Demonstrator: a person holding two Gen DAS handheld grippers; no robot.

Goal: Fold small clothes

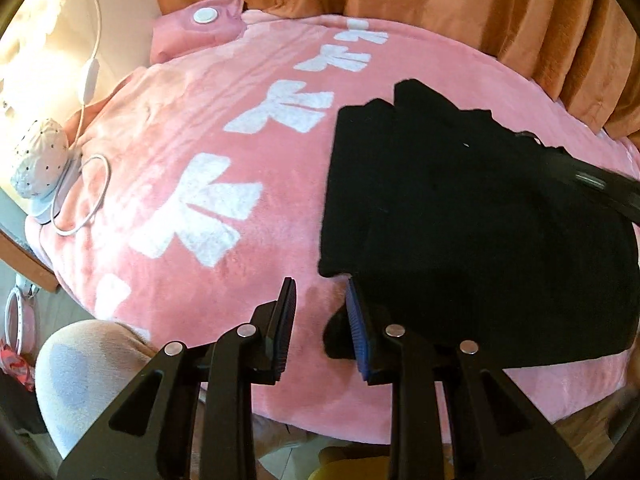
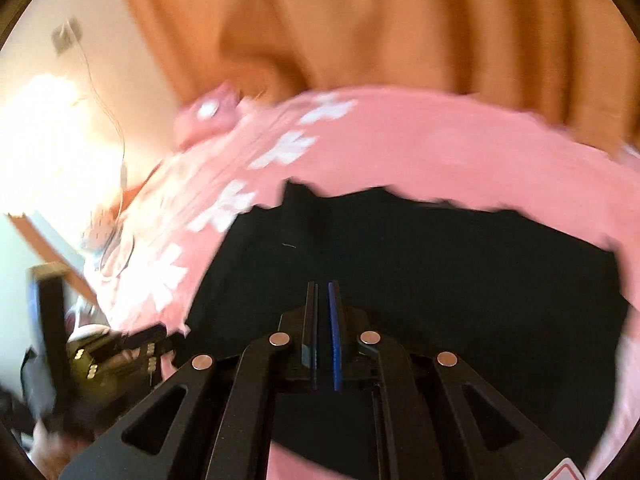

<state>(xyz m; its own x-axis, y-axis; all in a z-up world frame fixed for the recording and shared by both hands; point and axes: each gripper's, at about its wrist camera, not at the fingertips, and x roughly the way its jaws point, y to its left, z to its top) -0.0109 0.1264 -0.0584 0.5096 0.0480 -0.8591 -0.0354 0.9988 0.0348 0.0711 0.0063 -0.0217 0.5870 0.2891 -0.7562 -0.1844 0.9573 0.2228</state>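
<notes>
One garment: black cloth (image 1: 460,216) lies on pink blanket (image 1: 200,140).
L gripper (image 1: 322,292): released, beside cloth edge.
R gripper (image 2: 323,292): clenched, empty.

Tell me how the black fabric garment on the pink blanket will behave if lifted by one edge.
The black fabric garment probably droops limply: it lies flat in soft folded layers. Likely light. It may drag on the fuzzy pink blanket rather than slide.

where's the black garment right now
In the left wrist view the black garment lies on the right half of the pink blanket, right of its row of white bows, its near-left corner beside the left claw.
</notes>
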